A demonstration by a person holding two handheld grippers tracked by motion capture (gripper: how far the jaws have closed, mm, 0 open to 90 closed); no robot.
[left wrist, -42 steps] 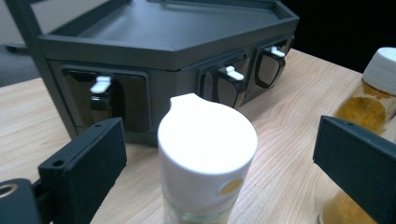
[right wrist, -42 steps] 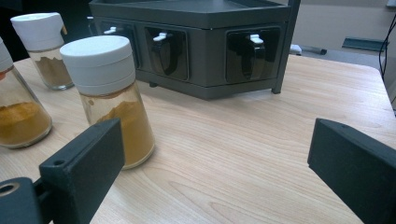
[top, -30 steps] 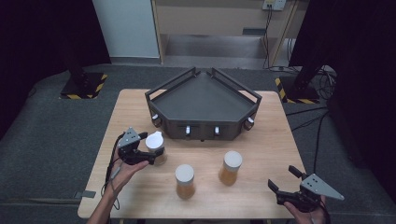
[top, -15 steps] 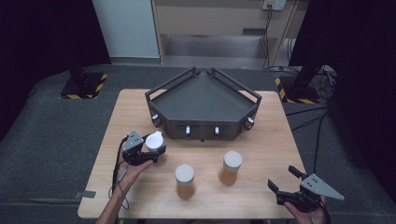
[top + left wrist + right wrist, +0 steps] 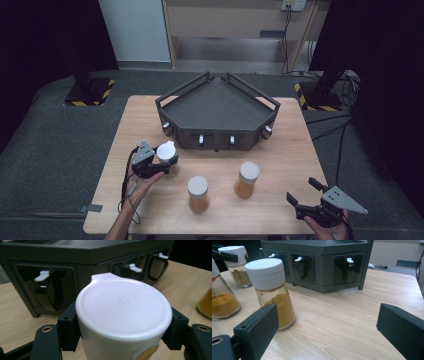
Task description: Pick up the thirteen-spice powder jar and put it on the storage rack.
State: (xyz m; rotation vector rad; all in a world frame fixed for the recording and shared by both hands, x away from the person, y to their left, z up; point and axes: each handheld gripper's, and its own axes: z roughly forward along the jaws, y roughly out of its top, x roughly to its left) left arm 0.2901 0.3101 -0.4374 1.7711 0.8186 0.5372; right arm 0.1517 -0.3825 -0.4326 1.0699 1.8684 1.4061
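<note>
Left gripper view has your left gripper (image 5: 122, 340), whose jaws have just been closing, clamped on the upright spice jar (image 5: 123, 315) just before the rack (image 5: 75, 255); your right gripper (image 5: 310, 192) rests spread, well apart.

From my remote seat: a wooden table (image 5: 290, 150) on grey carpet (image 5: 55, 145), a pale panel (image 5: 135, 30) and beige cabinet (image 5: 225, 25) behind, black curtains (image 5: 45, 35) flanking, hazard-striped stand bases (image 5: 90, 92), cables (image 5: 340, 135) trailing right.
</note>
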